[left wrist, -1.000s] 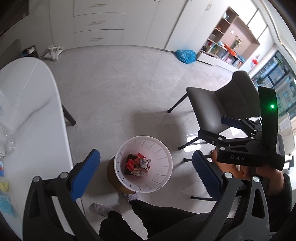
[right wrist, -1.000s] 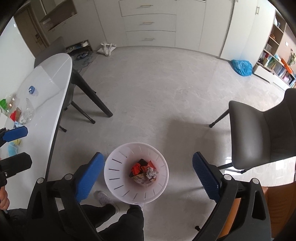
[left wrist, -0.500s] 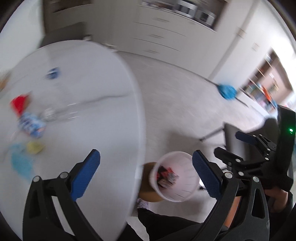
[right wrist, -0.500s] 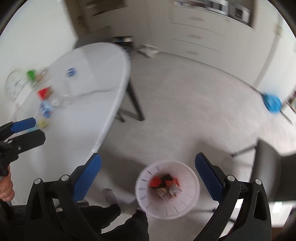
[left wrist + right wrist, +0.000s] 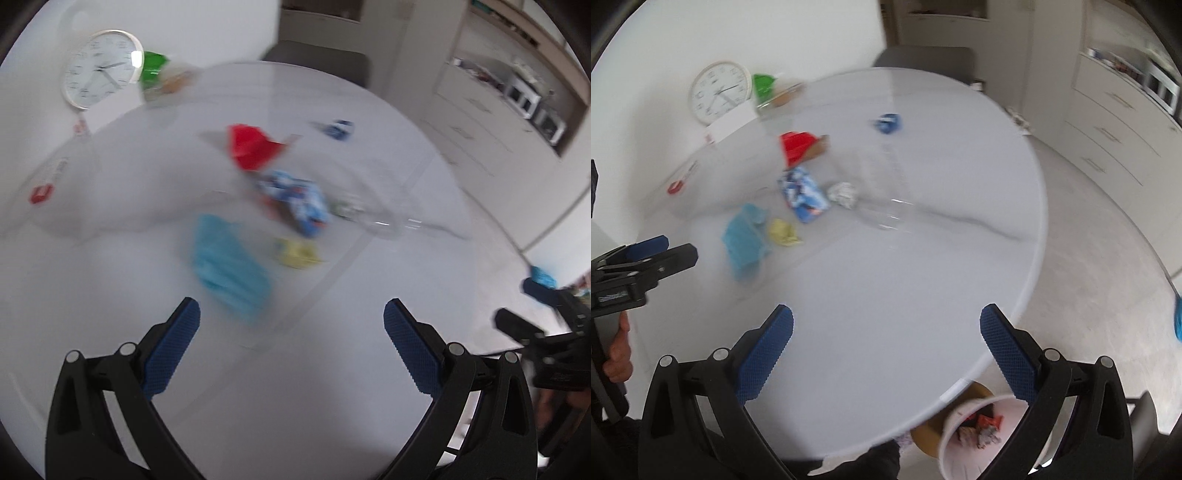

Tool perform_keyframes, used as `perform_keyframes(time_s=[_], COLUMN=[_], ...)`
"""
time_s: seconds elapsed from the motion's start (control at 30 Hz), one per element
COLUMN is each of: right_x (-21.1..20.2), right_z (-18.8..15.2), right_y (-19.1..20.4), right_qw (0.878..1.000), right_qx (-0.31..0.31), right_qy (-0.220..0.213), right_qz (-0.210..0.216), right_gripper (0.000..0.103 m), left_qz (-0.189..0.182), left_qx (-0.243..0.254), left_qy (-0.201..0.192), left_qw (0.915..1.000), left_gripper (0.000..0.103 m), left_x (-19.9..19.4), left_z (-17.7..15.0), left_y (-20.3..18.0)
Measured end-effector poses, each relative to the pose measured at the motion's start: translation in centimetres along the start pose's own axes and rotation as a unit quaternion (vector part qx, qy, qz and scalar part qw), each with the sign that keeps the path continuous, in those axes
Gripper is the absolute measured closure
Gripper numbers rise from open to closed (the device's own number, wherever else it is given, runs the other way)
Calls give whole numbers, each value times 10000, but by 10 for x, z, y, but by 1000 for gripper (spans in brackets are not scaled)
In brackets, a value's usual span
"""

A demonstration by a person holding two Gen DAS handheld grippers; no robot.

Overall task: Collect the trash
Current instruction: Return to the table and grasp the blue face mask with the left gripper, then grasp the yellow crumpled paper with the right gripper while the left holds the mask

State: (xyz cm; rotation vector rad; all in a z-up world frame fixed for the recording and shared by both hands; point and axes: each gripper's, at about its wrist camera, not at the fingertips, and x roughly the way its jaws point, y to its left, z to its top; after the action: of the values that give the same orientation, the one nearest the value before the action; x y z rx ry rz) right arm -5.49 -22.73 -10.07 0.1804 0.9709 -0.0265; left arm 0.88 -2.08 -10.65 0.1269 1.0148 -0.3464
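Observation:
Trash lies scattered on the white oval table (image 5: 923,295): a light blue crumpled sheet (image 5: 227,264) (image 5: 744,236), a yellow scrap (image 5: 297,253) (image 5: 783,232), a blue-and-white wrapper (image 5: 295,201) (image 5: 803,194), a red wrapper (image 5: 251,146) (image 5: 796,146), a crumpled foil ball (image 5: 843,194), a clear plastic bottle (image 5: 886,218) and a small blue piece (image 5: 887,123). My left gripper (image 5: 291,350) hangs open above the table, just short of the blue sheet. My right gripper (image 5: 886,354) is open too, over the near table edge. The white trash bin (image 5: 975,435) with wrappers inside stands below the table edge.
A wall clock (image 5: 720,92) leans at the table's far end beside a green packet (image 5: 764,85) and a clear container. A red cap (image 5: 675,187) lies at the left. A dark chair (image 5: 925,59) stands behind the table. Cabinets line the right wall.
Both grippers have swung from over the bin on the floor up and left to face the table top. The trash on the table now fills both views.

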Motion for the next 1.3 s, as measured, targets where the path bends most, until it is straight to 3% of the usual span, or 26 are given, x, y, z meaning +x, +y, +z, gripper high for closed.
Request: perform_keyframes(time_s=[0.1,0.43,0.57,0.7,0.87,0.97,1.3], right_x=[16,64,81,94,114,129,185], right_z=[17,50,56,61,67,71,80], right_y=[19,55,61,67,81,90,120], right_qw=[9999,9991,9984,9977,9962,9950,9914], right_qx=[-85,-127,-168,-281,-521,-607,-435], right_qy=[54,388,538,602,661,718,1162], right_qz=[85,88,68,98,208,351,415], right_gripper=[3,3,3,3,3,10,38], left_qz=[200,102,-83,-273,-513,-497,-188], left_qx=[34,149,102,4,-250,-361,-481], left_qy=[-51,278,542,746,827,761,363], left_qw=[9998,9995,9984,9968,9949,9952,9980], left_gripper=[8,11,23,47,67,73,74], left_x=[14,90,123,143,146,139,76], left_z=[4,23,28,32,29,27,20], left_y=[24,60,68,75,83,87,107])
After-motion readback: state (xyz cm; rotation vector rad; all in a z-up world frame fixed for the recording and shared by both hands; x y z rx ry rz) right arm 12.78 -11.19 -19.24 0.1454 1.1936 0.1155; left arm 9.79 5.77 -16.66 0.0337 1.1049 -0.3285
